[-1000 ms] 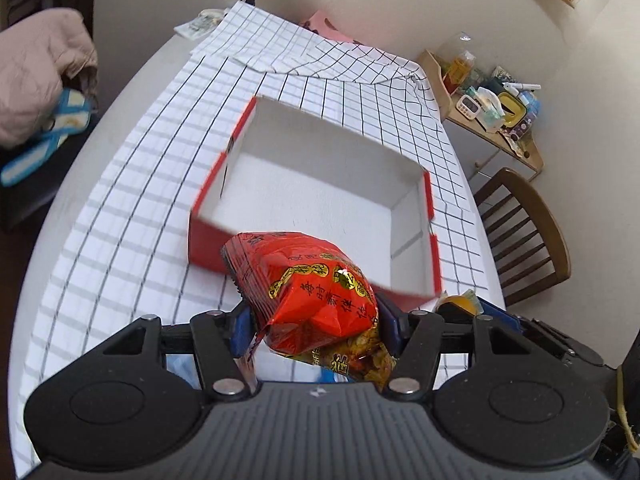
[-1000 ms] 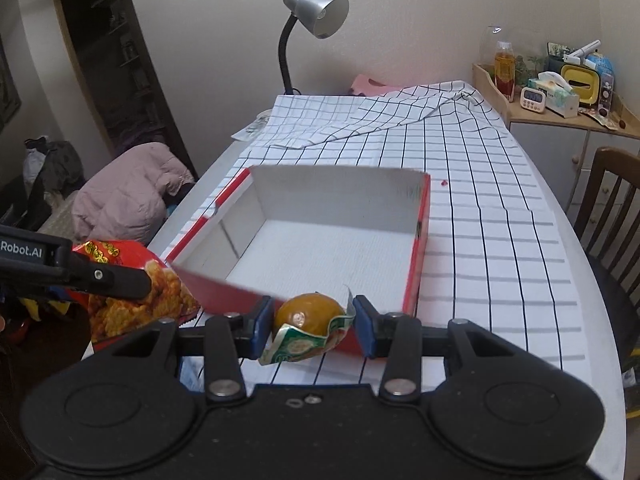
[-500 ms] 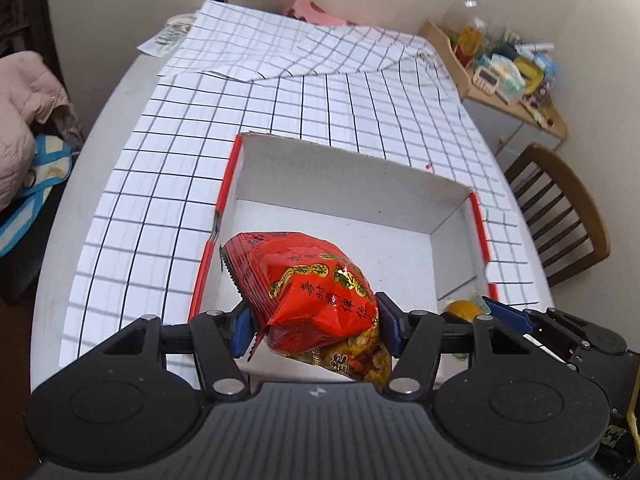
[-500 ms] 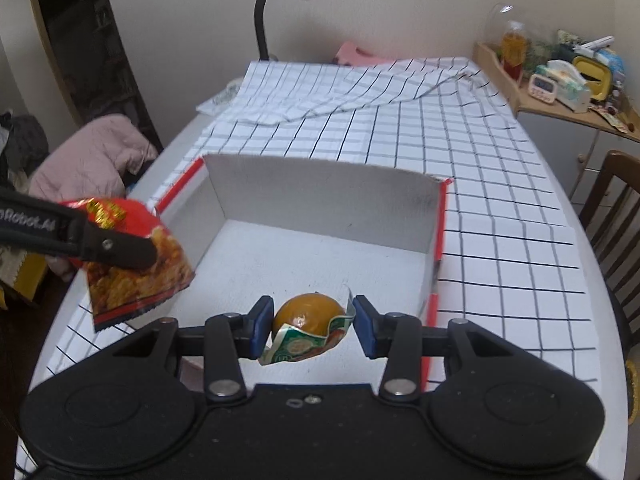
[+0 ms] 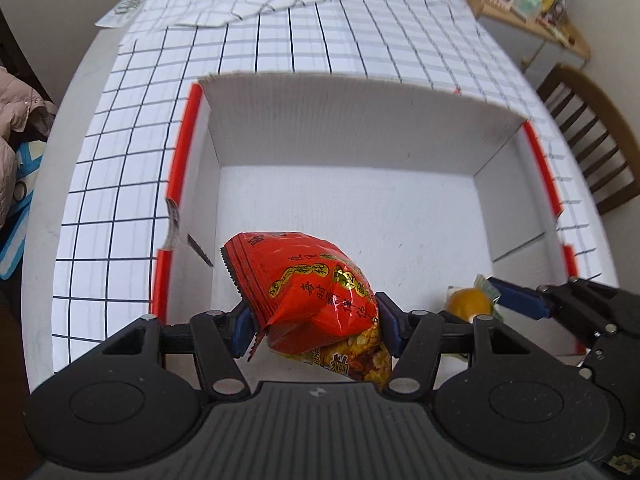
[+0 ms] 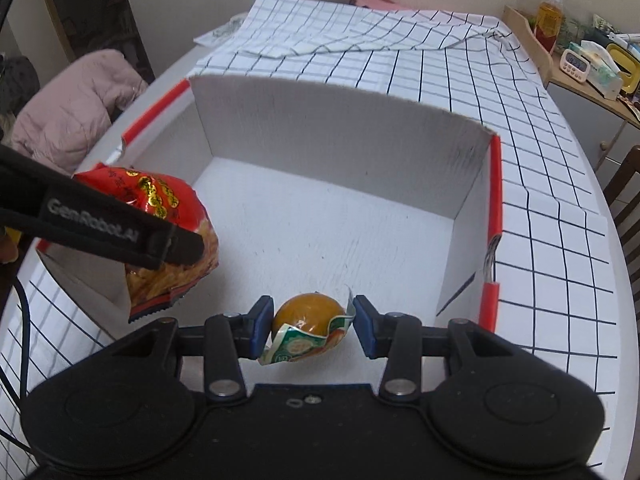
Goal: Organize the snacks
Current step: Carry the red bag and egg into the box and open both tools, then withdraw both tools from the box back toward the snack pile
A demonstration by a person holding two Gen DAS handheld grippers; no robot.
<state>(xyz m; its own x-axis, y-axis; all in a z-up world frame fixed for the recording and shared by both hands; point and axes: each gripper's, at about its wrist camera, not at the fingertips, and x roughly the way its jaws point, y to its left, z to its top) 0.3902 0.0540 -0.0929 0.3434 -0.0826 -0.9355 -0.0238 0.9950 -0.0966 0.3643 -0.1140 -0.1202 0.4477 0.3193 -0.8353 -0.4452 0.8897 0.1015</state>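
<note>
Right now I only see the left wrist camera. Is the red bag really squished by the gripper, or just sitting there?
Observer: From the right wrist view, the left gripper is clamped across the red snack bag, and the bag hangs in the air over the box's left side.
Operator: What is the orange thing next to me?
Observer: A round, amber wrapped snack with a green and white wrapper end, pinched in the right gripper.
Operator: Is there anything in the box under it?
Observer: No, the white floor beyond it is bare.
</note>
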